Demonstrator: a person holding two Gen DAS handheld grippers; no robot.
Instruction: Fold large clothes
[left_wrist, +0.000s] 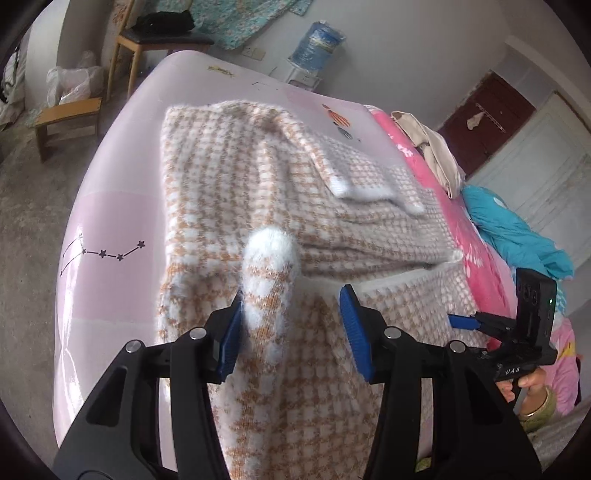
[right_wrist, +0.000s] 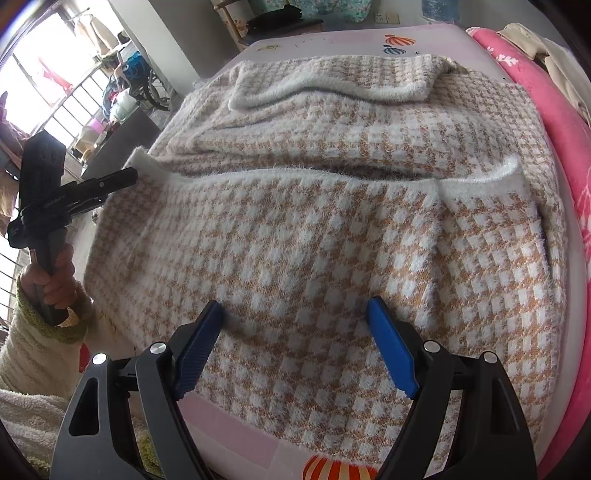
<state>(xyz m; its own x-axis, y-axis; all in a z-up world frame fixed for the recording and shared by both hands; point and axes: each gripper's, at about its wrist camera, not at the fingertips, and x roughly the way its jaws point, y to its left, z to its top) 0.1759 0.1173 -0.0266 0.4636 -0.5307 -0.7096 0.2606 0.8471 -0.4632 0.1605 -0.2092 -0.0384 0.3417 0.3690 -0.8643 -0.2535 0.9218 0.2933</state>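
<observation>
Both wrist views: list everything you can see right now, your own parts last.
sweater: one, orange-and-white check, spread on the bed, sleeves folded across
sleeve cuff: one, white, raised between the left fingers
bed sheet: one, pale pink with printed stars
quilt: one, bright pink, along the bed's far side
blue garment: one, on the quilt
beige garment: one, on the quilt
wooden chair: one, beyond the bed
wooden stool: one, on the floor
left hand-held gripper: open, blue pads, sleeve between them
right hand-held gripper: open, over the sweater
</observation>
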